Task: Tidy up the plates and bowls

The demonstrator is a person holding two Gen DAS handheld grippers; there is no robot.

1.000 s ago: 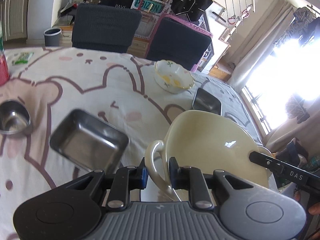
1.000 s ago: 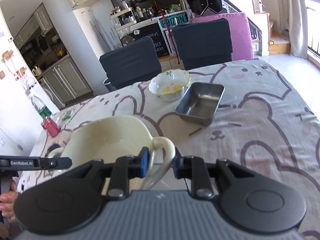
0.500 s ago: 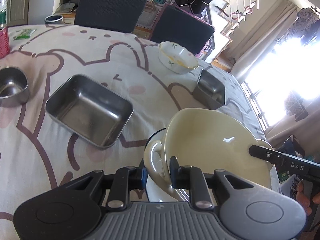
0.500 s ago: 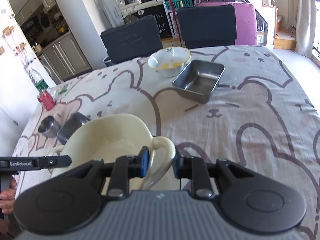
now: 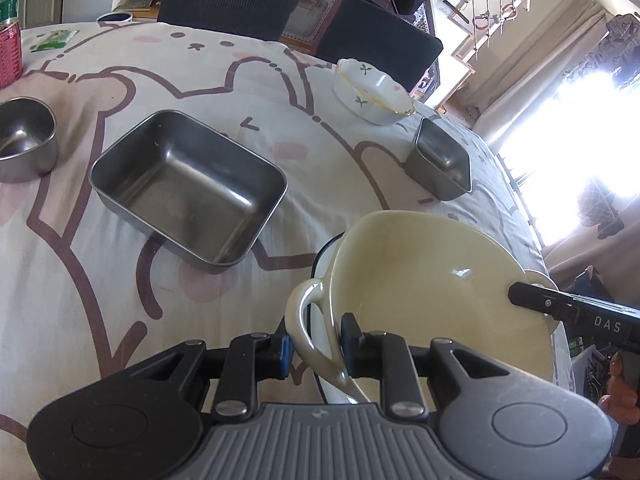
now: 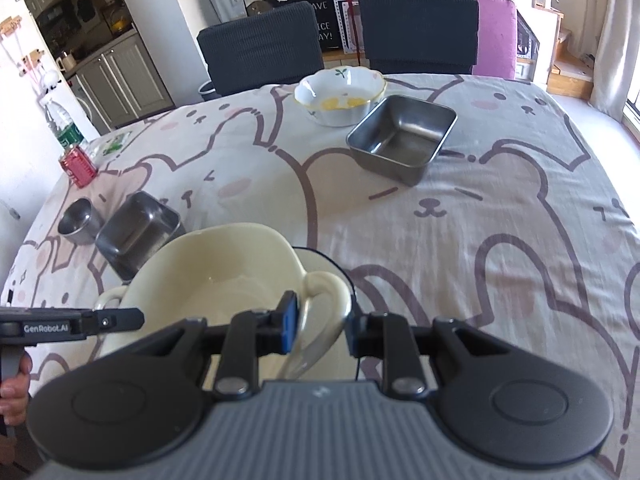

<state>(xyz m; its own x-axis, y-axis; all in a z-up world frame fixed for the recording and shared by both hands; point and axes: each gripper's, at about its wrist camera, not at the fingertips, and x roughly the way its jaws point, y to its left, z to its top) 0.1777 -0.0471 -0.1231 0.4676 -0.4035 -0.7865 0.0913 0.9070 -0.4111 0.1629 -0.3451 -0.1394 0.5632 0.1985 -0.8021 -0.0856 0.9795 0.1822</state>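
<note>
A cream two-handled bowl hangs between my two grippers, just above a white plate with a dark rim. My left gripper is shut on the bowl's left handle. My right gripper is shut on the opposite handle. In each wrist view, one finger of the other gripper shows at the bowl's far handle. The bowl hides most of the plate.
On the bear-print tablecloth lie a large steel tray, a smaller steel tray, a flowered white bowl, a round steel cup and a red can. Two dark chairs stand behind the table.
Both grippers have come down with the cream bowl, closer to the table. The dark-rimmed plate has come into sight under the bowl.
</note>
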